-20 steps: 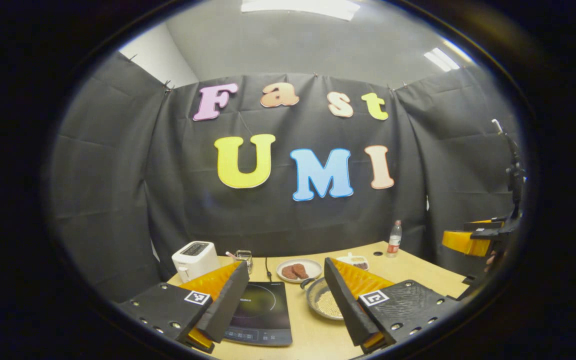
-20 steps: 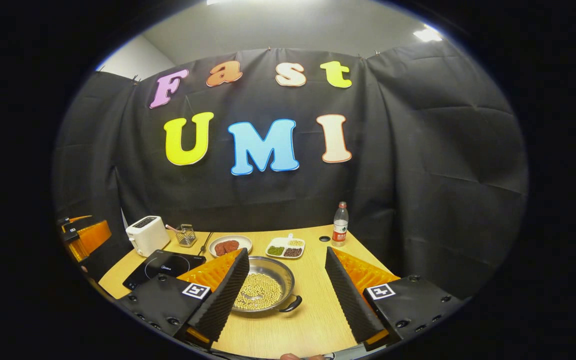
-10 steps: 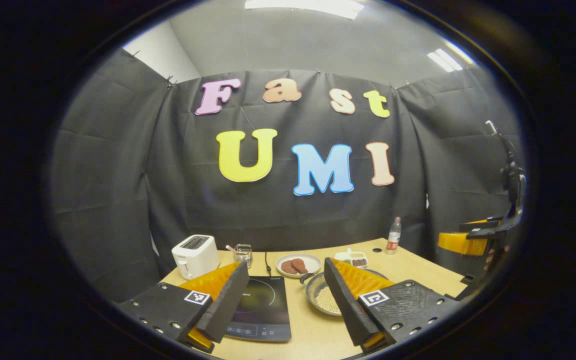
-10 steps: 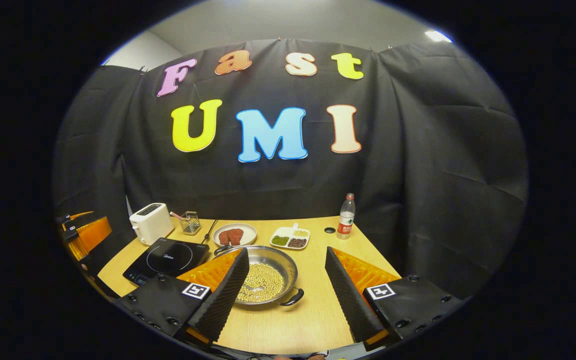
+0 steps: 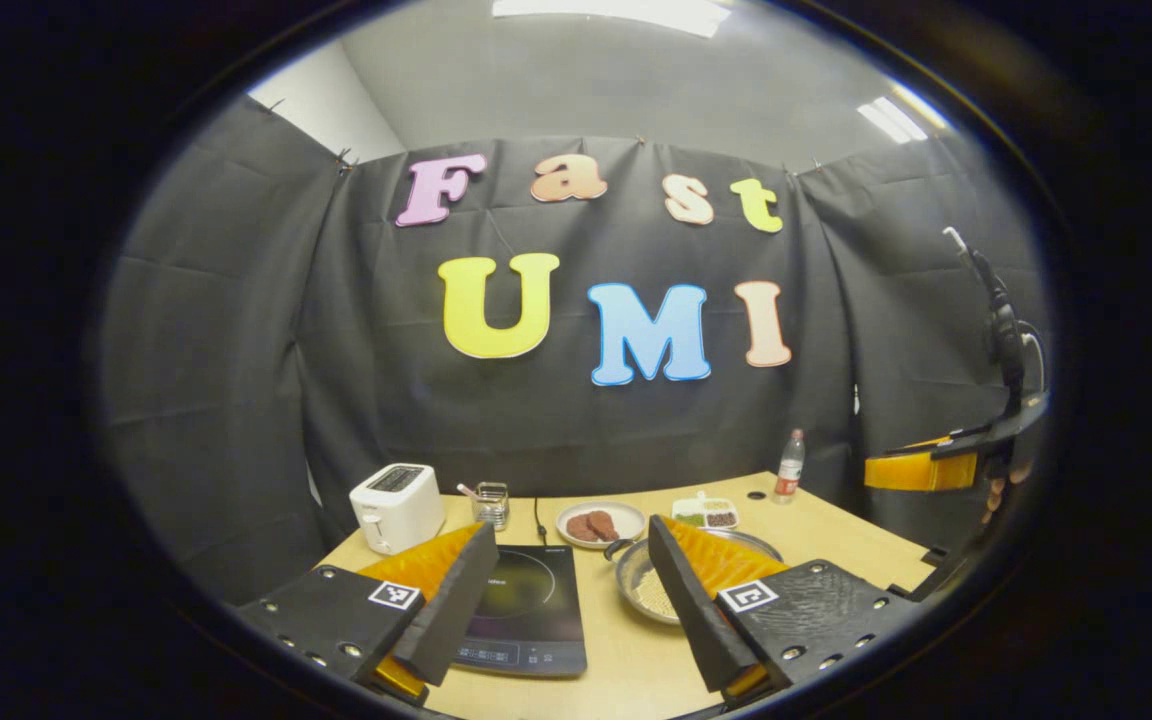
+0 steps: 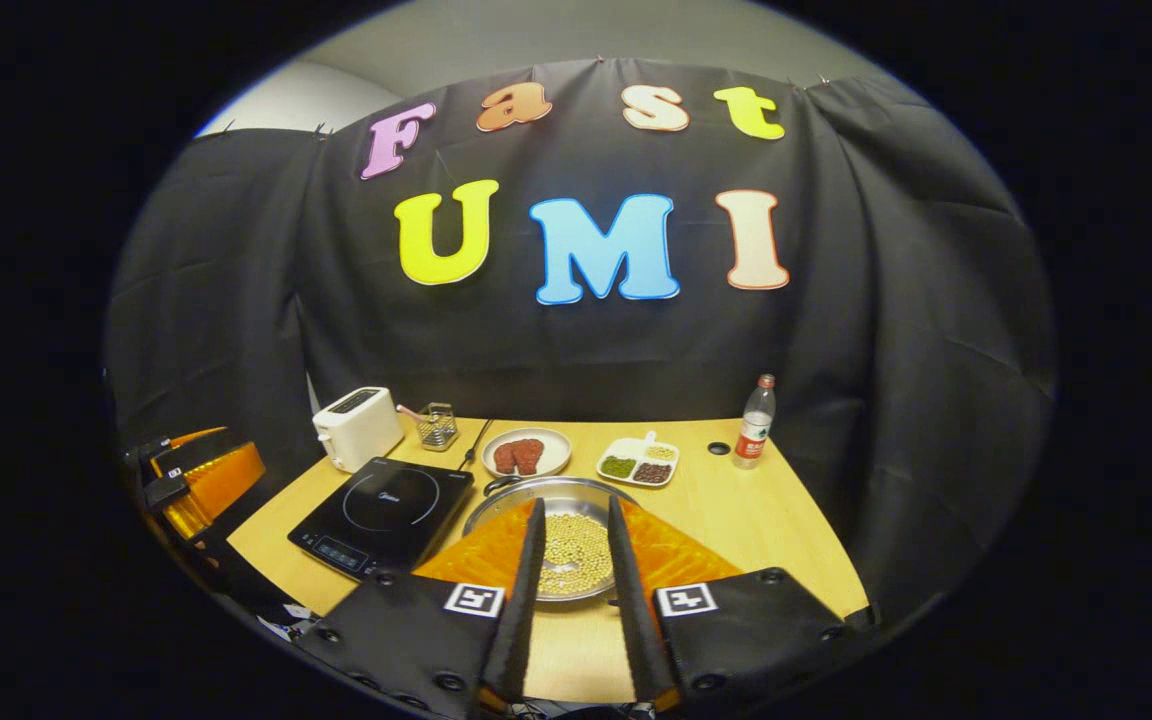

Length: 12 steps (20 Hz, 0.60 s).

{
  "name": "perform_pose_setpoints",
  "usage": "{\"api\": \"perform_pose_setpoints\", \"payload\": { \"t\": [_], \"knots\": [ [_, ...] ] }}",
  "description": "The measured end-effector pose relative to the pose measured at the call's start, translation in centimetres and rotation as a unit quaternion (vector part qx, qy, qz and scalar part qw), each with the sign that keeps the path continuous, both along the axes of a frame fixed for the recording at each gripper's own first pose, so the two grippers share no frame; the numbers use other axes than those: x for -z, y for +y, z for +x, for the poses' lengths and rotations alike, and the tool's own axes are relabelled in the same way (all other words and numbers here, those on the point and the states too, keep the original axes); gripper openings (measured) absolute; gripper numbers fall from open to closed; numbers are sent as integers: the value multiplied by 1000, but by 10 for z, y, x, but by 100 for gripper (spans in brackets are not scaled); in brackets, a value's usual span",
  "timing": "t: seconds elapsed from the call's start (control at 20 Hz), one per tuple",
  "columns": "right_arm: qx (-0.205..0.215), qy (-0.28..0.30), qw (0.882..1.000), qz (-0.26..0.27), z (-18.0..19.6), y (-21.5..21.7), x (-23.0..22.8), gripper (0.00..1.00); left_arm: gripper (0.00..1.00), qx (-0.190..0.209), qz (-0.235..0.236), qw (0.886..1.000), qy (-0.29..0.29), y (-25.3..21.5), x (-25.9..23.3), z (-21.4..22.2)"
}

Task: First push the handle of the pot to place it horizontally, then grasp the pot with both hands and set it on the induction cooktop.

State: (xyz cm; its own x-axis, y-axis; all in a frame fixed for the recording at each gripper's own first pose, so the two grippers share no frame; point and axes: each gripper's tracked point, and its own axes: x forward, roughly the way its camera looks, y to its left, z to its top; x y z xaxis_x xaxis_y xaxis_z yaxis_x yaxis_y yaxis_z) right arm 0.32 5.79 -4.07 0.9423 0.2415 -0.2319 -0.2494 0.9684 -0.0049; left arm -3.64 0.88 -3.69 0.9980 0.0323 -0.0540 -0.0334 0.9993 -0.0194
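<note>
Past my tools, the far half of the tabletop (image 6: pixel 736 520) carries a white toaster (image 6: pixel 356 427), a small wire basket (image 6: pixel 435 426), a plate of brown patties (image 6: pixel 526 452), a divided dish of beans (image 6: pixel 639 465) and a water bottle (image 6: pixel 754 422), all beyond the pot and none between it and me. The induction cooktop (image 6: pixel 386 506) lies ahead-left of my right tool (image 6: pixel 572 560), just beside the pot (image 6: pixel 561 540), which holds pale beans. The pot sits straight ahead of that tool, whose fingers stand narrowed with a slim gap, framing the beans and gripping nothing; the near handle is hidden behind them. My left tool (image 5: pixel 571 590) hangs above the tabletop, spread wide and empty, the cooktop between its fingers and the pot behind its right finger (image 5: pixel 686 600).
</note>
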Motion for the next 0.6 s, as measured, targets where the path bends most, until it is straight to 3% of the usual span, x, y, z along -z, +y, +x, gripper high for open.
{"api": "perform_pose_setpoints", "payload": {
  "t": [0.15,0.2,0.6],
  "knots": [
    [-13,10,1000,-15,1,6,8,7,92,0,-5,1000,-5,0,-2,-3],
    [-24,13,999,-22,-2,9,8,2,92,-1,-6,1000,-6,1,-2,-4],
    [-91,87,989,-71,-3,27,55,2,88,-14,-15,1000,5,7,17,-11]
  ]
}}
